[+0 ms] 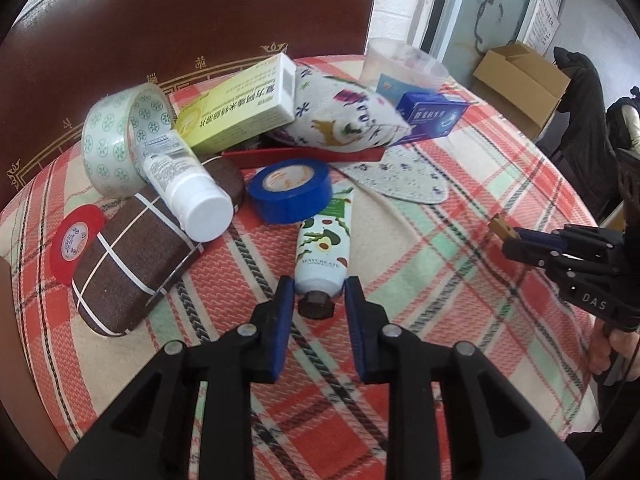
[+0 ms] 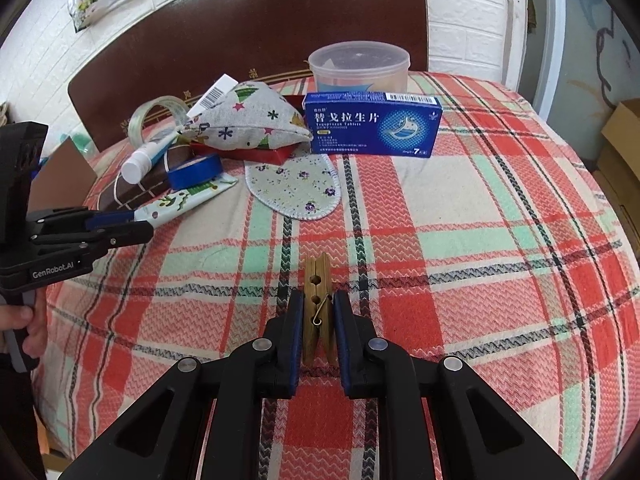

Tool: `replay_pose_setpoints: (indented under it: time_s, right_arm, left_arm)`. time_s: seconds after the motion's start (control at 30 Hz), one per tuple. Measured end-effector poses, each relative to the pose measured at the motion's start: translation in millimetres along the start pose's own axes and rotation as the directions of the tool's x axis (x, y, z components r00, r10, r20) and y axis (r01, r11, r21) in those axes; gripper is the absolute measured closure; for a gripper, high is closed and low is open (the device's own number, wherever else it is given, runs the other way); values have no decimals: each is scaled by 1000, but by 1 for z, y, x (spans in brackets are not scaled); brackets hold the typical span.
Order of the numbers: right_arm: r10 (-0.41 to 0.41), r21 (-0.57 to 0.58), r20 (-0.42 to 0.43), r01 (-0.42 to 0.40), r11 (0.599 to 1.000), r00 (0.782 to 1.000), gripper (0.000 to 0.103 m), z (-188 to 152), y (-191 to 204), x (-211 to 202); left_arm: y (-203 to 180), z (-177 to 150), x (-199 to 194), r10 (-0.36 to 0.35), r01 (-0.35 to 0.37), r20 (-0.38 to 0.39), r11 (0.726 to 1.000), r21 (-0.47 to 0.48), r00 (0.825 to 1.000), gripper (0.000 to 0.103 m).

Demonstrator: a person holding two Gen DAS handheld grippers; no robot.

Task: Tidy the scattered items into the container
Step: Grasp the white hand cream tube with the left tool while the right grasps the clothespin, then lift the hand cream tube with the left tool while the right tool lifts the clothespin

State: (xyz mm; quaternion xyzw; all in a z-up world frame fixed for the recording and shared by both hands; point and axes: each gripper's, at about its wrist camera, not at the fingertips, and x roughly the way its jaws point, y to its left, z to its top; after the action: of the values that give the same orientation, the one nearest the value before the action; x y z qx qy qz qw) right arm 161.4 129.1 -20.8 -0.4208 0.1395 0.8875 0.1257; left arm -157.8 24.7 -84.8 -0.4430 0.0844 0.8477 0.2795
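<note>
Left gripper [image 1: 318,292] jaws clamp the cream tube [image 1: 325,248] by its cap end; right gripper [image 2: 316,312] jaws grip a clothespin [image 2: 318,304], both seemingly bound for the tub [image 2: 359,65].

Two wrist fisheyes, close, angled down, sharing plaid table [image 1: 460,240]

Place: we see a home room.
Signs: plaid tablecloth [image 2: 480,208], dark chair back [image 1: 180,16], white brick wall [image 2: 468,12], cardboard box [image 1: 520,80].

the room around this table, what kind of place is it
Probably a lived-in home room: a plaid tablecloth on a round table, a brown padded chair against white brick wall, and a cardboard box on the floor.
</note>
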Motion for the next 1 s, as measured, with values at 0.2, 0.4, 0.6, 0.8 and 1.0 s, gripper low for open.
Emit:
replay_pose_setpoints:
  time_s: [0.2, 0.4, 0.6, 0.8, 1.0]
  right_arm:
    - [13, -3, 22, -13, 1000, 1000, 87, 4, 3, -14]
    - [30, -6, 37, -30, 1000, 999, 87, 3, 7, -23]
    - [45, -22, 66, -44, 999, 997, 87, 4, 16, -38]
    - [64, -47, 94, -60, 997, 994, 87, 7, 31, -52]
    - [69, -61, 96, -63, 996, 993, 87, 4, 39, -58]
  left_arm:
    - [-14, -6, -18, -11, 11, 29, 1000, 4, 1000, 78]
    - [-20, -19, -45, -13, 13, 52, 1000, -6, 999, 78]
    - [-22, -25, -80, 1, 1, 108, 1000, -20, 994, 81]
    - [-23, -29, -100, 14, -13, 121, 1000, -11, 993, 89]
    - [-24, -45, -75, 41, -41, 37, 999, -12, 998, 57]
